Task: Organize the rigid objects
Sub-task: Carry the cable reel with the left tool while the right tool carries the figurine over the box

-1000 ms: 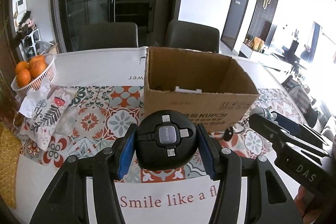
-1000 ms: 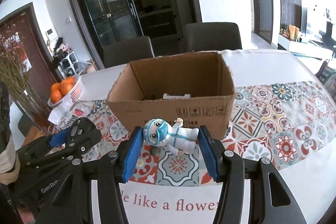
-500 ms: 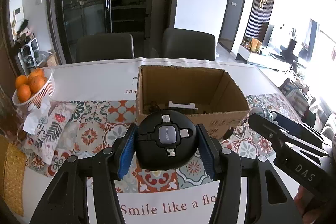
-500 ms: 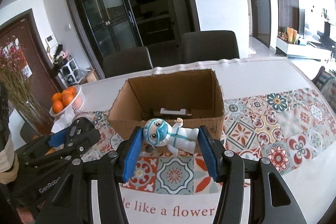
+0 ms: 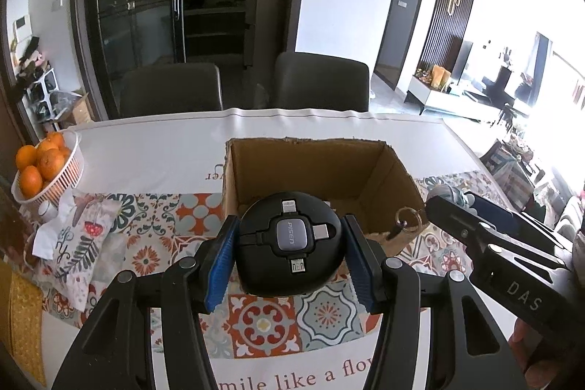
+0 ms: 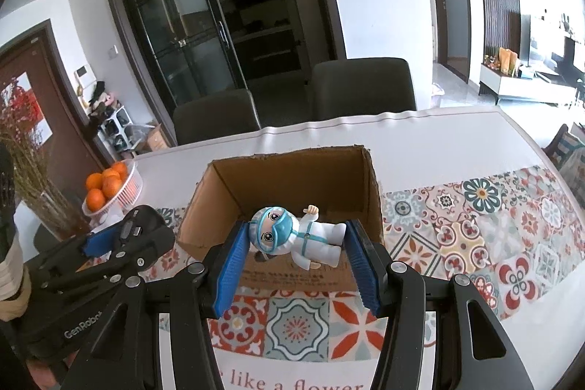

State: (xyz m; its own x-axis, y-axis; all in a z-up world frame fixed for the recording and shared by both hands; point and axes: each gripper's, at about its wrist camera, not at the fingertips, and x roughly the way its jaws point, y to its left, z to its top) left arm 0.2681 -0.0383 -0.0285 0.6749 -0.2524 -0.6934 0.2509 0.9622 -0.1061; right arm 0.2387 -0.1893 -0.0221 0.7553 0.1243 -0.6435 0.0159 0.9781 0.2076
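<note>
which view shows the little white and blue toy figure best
The right wrist view: the white and blue toy figure in a protective suit lies sideways between the right gripper's blue pads, facing the lens, above the brown cardboard box. The left wrist view shows only its grey-blue head and dangling key ring past the gripper.

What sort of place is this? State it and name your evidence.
Most likely a home's dining area: a dining table with a patterned cloth, two upholstered chairs behind it, a basket of oranges, and a living room visible beyond.
</note>
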